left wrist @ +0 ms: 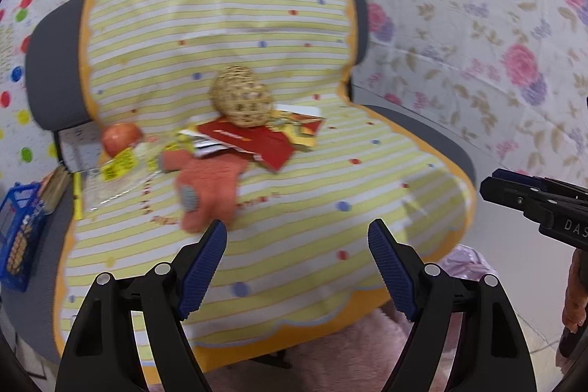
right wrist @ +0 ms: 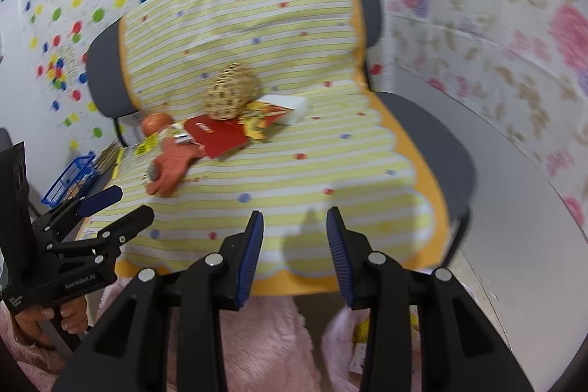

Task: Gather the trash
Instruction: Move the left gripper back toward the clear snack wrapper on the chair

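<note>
While both tools, the left tool point(left wrist: 296, 241) and right tool point(right wrist: 294, 226), hover agape and empty at the chair's point(right wrist: 433, 131) near edge, the wrappers point(left wrist: 253, 140) lie far-left by the ball point(left wrist: 240, 96), unreached.

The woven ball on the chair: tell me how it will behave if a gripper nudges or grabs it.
The woven ball is round and rests partly on the red packet, so a nudge would probably send it rolling. Its open lattice suggests it is light and may flex under a squeeze. Both grippers, left and right, are open and short of it.
</note>
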`<state>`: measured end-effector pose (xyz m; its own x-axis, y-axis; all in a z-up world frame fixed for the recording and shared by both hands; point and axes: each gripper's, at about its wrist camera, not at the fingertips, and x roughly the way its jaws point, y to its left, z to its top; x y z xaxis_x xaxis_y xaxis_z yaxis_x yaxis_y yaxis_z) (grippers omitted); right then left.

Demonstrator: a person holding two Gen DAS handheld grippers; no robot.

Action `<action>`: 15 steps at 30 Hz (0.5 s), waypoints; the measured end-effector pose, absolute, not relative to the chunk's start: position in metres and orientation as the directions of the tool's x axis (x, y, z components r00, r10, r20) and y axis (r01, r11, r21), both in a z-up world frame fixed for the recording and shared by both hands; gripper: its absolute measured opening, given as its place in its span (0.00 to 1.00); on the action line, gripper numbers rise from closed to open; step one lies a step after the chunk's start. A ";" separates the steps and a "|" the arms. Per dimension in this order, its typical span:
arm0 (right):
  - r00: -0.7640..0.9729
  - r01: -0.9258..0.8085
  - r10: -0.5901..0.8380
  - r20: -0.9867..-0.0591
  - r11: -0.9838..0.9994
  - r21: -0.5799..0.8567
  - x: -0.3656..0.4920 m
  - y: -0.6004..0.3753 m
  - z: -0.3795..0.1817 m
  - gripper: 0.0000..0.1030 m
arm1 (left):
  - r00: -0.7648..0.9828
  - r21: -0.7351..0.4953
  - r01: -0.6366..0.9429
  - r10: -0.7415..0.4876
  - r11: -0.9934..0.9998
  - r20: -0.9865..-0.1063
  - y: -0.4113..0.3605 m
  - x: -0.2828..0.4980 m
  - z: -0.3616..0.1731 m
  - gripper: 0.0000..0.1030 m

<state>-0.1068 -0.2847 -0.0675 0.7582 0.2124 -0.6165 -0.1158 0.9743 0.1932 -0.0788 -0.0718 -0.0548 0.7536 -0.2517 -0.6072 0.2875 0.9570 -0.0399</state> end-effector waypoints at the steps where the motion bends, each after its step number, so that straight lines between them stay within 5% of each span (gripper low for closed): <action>1: 0.754 -0.135 0.227 -0.616 0.972 0.193 -0.100 -0.276 -0.067 0.35 | 0.760 -0.040 0.266 -0.235 0.963 -0.605 -0.063 -0.077 -0.054 0.77; 15: 0.712 -0.246 0.311 -0.629 0.950 0.192 -0.037 -0.220 -0.064 0.44 | 0.782 -0.004 -0.064 0.048 0.998 -0.621 0.067 -0.014 -0.062 0.84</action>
